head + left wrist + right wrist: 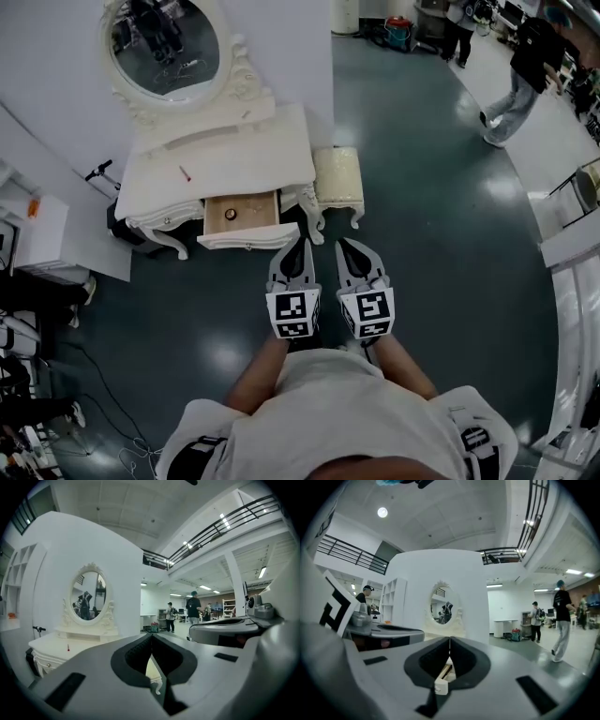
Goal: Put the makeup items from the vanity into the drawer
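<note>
Head view: left tool (298, 247) and right tool (345, 248) closed, empty, six o'clock of pulled-out drawer (248, 236). Spread left jaws early; reach eleven o'clock for red stick (185, 173) on bench (246, 157).

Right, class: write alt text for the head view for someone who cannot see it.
From above: a person holds the left gripper and right gripper, both shut, empty, before a white vanity with its drawer open. A red item lies on top.

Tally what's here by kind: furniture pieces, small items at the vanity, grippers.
Furniture: 2 (vanity, stool)
Small items: 2 (red stick on the vanity, round item in the drawer)
Grippers: 2 (left gripper, right gripper)
Total: 6
</note>
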A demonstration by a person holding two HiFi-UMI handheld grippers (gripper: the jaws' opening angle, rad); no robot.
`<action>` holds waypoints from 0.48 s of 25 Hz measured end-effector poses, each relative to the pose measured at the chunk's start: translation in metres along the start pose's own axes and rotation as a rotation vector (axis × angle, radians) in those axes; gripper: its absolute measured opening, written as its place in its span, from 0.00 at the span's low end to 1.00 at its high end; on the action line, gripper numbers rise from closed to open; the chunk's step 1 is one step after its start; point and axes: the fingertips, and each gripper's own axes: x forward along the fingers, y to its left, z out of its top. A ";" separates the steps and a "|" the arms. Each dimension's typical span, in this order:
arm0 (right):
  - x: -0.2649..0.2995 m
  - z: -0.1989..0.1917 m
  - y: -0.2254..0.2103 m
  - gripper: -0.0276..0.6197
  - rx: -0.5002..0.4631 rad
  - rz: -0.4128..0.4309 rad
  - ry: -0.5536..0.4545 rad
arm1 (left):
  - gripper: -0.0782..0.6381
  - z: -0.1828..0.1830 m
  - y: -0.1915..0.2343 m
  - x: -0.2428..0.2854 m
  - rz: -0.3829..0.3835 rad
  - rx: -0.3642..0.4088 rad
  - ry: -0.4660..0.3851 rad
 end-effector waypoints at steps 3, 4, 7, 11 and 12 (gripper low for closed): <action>0.024 0.014 0.000 0.07 -0.009 0.023 -0.011 | 0.12 0.012 0.013 0.016 0.006 0.018 -0.012; 0.035 0.013 0.002 0.07 -0.003 0.034 -0.005 | 0.12 0.011 0.021 0.021 0.015 0.017 -0.005; 0.075 -0.004 0.013 0.07 0.010 0.075 0.038 | 0.12 -0.007 0.058 0.035 0.056 -0.005 0.035; 0.129 -0.022 0.030 0.07 0.009 0.134 0.088 | 0.12 -0.030 0.111 0.053 0.127 -0.037 0.088; 0.141 -0.024 0.033 0.07 0.006 0.150 0.094 | 0.12 -0.032 0.121 0.058 0.140 -0.042 0.094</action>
